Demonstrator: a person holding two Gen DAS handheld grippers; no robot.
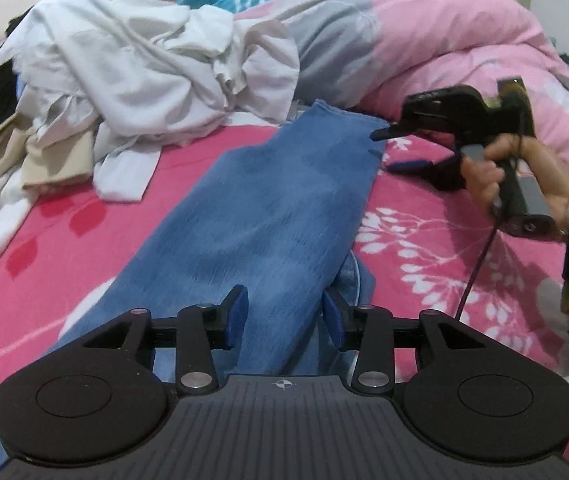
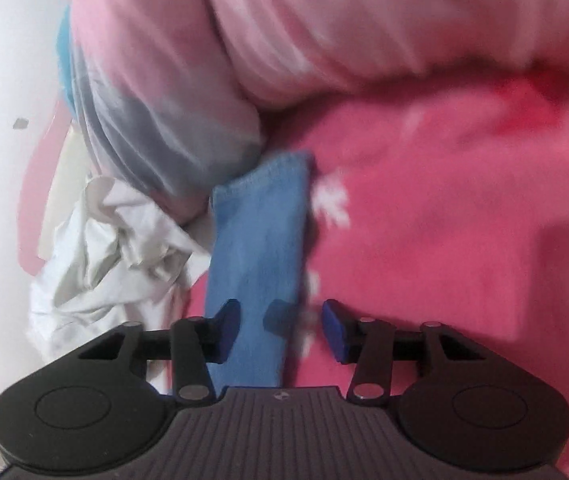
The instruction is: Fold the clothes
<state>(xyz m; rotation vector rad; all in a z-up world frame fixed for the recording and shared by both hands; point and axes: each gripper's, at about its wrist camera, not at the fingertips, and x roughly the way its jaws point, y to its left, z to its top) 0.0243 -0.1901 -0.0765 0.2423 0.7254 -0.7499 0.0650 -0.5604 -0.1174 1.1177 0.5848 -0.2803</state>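
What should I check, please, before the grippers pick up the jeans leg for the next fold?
1. Left gripper open over the jeans: ok.
2. Right gripper open: ok.
3. Right gripper near the hem: ok.
4. Jeans leg lying flat on the pink sheet: ok.
5. White clothes pile clear of the leg: not ok, it meets the hem.
6. Waist end of the jeans: cannot tell, hidden below the left gripper.

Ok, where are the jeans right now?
The jeans lie stretched along the pink sheet, centre of the left wrist view, right of the white clothes pile.
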